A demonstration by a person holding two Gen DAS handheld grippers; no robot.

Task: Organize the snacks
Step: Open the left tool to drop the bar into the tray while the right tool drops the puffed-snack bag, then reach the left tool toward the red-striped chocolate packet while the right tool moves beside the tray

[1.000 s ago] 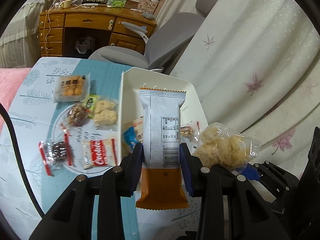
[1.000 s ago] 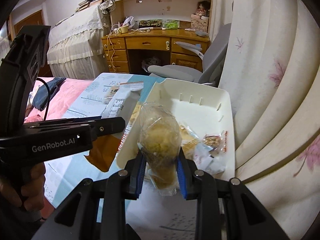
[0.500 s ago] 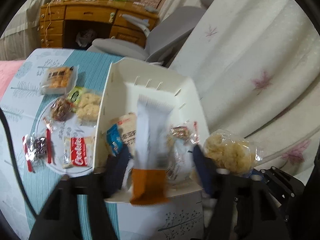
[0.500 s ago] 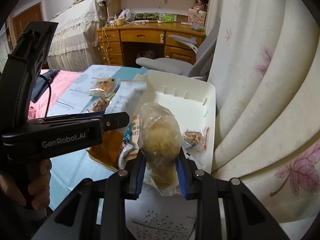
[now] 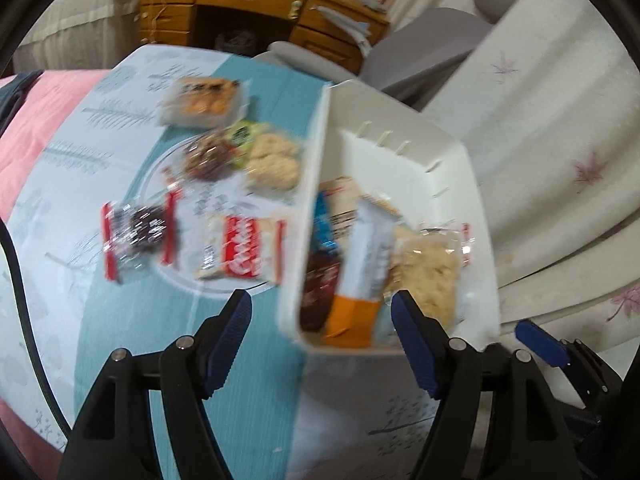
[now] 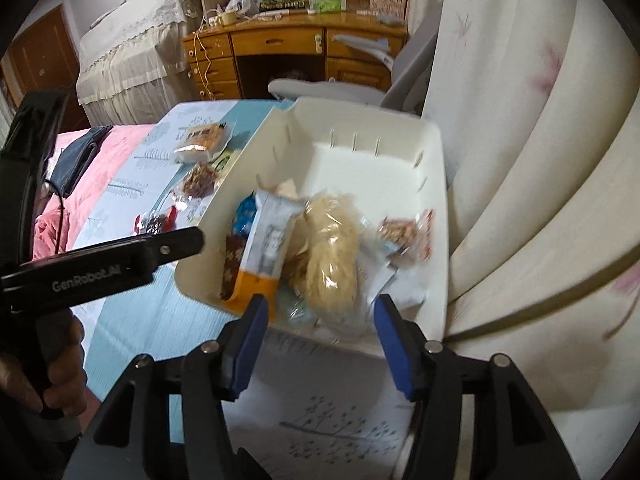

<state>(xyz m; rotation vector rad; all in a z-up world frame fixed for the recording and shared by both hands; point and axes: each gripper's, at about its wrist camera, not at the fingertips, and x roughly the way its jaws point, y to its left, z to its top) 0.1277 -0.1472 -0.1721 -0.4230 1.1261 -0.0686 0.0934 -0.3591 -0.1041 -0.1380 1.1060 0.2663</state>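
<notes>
A white plastic bin [image 5: 476, 216] [image 6: 436, 168] stands on the table by the curtain. In it lie a white and orange bar wrapper [image 5: 366, 256] [image 6: 266, 252], a clear bag of pale rice cakes [image 5: 432, 276] [image 6: 334, 260] and several small packets. My left gripper [image 5: 322, 340] is open and empty, just short of the bin's near wall. My right gripper [image 6: 318, 336] is open and empty, just short of the rice cake bag. Several loose snacks lie left of the bin: a red cookie pack [image 5: 250, 252], a dark chocolate pack [image 5: 138, 228] and a biscuit pack [image 5: 202, 100] [image 6: 202, 140].
The table has a teal and white printed cloth [image 5: 132, 320]. A floral curtain [image 6: 540, 184] hangs right of the bin. A grey office chair [image 5: 424, 48] and a wooden desk [image 6: 292, 44] stand behind the table. A pink bedspread [image 5: 40, 120] lies at the left.
Both grippers opened. The left let go of the white and orange bar and the right let go of the rice cake bag; both now lie in the bin. Both grippers drew back.
</notes>
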